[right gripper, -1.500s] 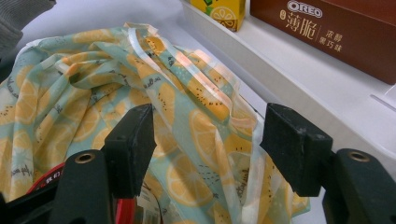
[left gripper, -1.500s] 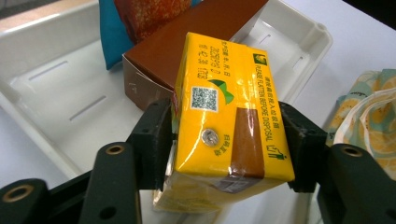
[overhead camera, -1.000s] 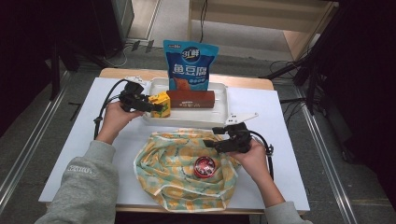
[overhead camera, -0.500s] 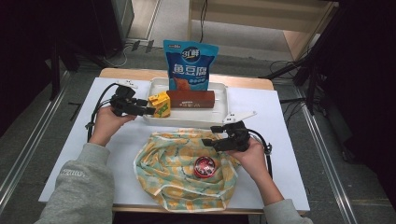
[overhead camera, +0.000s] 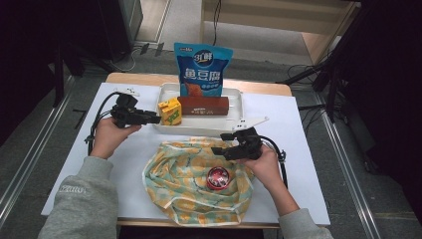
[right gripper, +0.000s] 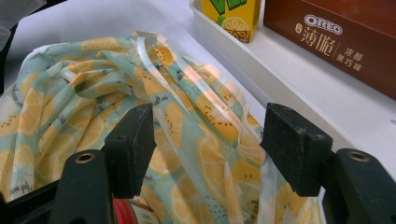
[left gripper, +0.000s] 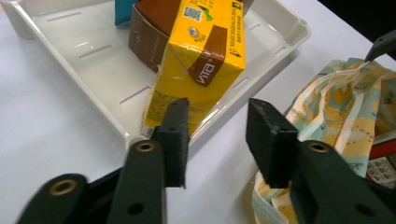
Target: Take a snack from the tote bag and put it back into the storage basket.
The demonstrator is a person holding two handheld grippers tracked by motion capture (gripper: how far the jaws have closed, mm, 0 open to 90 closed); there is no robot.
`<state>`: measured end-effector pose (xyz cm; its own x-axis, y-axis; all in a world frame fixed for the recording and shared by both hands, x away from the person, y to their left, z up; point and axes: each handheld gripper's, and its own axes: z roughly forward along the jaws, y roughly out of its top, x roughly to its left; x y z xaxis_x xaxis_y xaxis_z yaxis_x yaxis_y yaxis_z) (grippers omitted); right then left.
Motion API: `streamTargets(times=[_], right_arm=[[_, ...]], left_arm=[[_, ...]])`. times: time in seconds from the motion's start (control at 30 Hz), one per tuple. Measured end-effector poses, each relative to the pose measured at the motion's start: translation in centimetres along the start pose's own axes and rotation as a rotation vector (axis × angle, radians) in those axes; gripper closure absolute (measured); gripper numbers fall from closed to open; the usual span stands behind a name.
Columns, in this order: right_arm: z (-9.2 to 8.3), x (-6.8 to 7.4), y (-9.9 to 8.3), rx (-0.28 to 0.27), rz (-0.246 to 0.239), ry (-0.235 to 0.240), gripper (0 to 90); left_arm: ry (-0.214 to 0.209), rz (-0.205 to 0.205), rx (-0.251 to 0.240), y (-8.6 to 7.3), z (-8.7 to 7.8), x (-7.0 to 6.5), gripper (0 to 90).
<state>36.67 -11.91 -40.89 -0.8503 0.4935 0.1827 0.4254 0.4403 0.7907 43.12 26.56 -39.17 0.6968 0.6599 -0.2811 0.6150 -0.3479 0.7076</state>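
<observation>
The tray (overhead camera: 239,102) at the far edge of the tabletop (overhead camera: 308,149) holds three items: one yellow drink carton (overhead camera: 169,111), one brown biscuit box (overhead camera: 203,105), and one blue snack bag (overhead camera: 202,69). One red can (overhead camera: 218,177) remains on the patterned cloth bag (overhead camera: 184,184) near the front edge, probably still to be transferred. The left gripper (overhead camera: 158,119), just beside the carton, has jaws just closing with nothing between them. The right gripper (overhead camera: 219,143) hovers over the bag, jaws apart.
</observation>
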Motion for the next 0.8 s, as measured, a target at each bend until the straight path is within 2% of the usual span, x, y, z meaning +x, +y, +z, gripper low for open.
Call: streamTargets(times=[0.17,0.33,0.5,0.63,0.8], right_arm=[[0.1,0.0,0.2,-0.002,-0.006,0.004,35.0],[0.3,0.0,0.2,0.003,-0.007,0.002,35.1],[0.3,0.2,0.2,0.003,-0.007,0.003,35.1],[0.3,0.3,0.2,0.005,-0.012,0.002,35.1],[0.2,0.3,0.2,0.004,-0.017,0.002,35.1]], left_arm=[[-0.020,0.025,0.006,0.0,0.1,-0.7,79.8],[-0.045,0.037,0.029,0.1,0.8,-1.2,90.0],[-0.044,0.043,0.049,0.2,1.6,-1.5,90.0],[-0.037,0.056,0.042,0.4,1.9,-1.8,90.0],[-0.039,0.040,0.027,0.5,2.3,-1.7,90.0]])
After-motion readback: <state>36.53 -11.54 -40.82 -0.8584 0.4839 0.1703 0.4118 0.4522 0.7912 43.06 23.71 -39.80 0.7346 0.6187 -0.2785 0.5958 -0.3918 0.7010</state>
